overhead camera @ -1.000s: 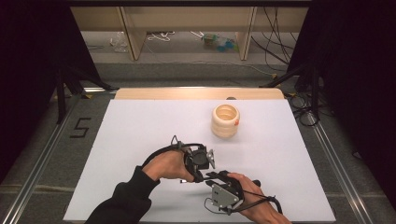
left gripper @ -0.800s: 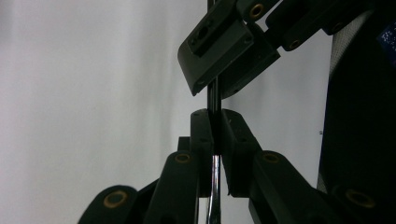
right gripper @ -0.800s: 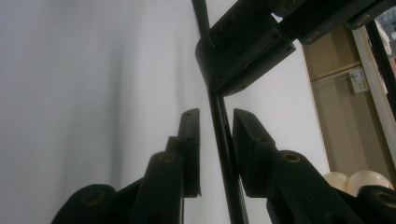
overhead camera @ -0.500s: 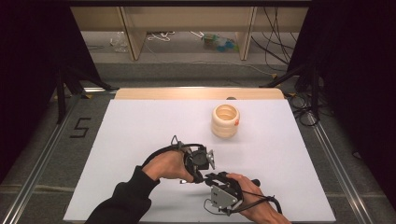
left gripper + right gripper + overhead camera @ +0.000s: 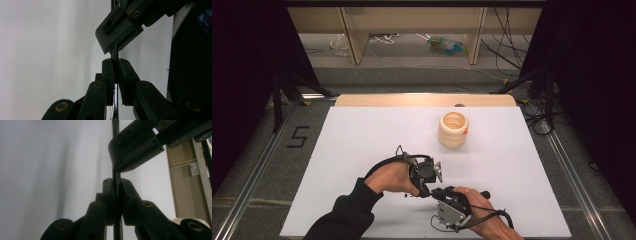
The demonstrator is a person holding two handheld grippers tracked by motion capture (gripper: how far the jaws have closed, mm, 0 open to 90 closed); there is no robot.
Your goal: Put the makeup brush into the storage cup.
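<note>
Near the front edge of the worktop [image 5: 362, 130], I've got both the left gripper [image 5: 428, 191] and the right gripper [image 5: 435, 192] clamped on one thin metal rod [image 5: 115, 92]. It runs lengthwise between them, its pointing end hidden. Pull unevenly and it probably slips or bends.

Black "5" [image 5: 298, 136] marked on grey floor left of table.

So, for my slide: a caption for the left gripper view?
Left gripper and right gripper both clamp a thin metal rod.
</note>
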